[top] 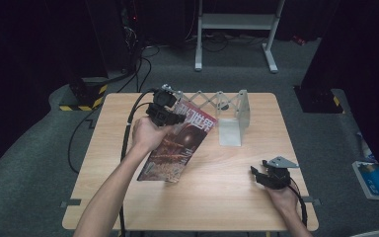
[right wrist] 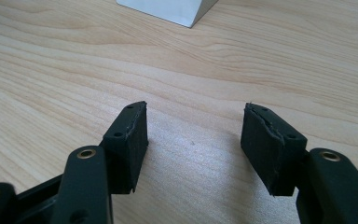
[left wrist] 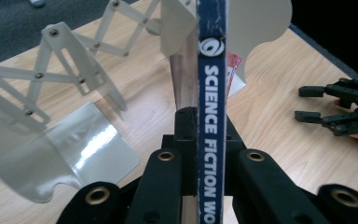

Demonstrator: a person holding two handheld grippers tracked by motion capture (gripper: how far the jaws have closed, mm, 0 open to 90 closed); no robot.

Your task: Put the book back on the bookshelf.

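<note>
Above the wooden table [top: 212, 173], the left gripper [top: 170, 117] clamps a tilted magazine [top: 177, 145] by its spine. The right gripper [top: 262, 174] rests open, well apart.

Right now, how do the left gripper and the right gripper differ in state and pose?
The left gripper is shut on the magazine, pinching its spine; the right gripper stands open with only bare table between its pads. The left gripper is raised beside the expanding rack, holding the magazine tilted with its lower edge near the table; the right gripper sits low at the table's near right. Both are black, two-jawed and hand-held.
</note>
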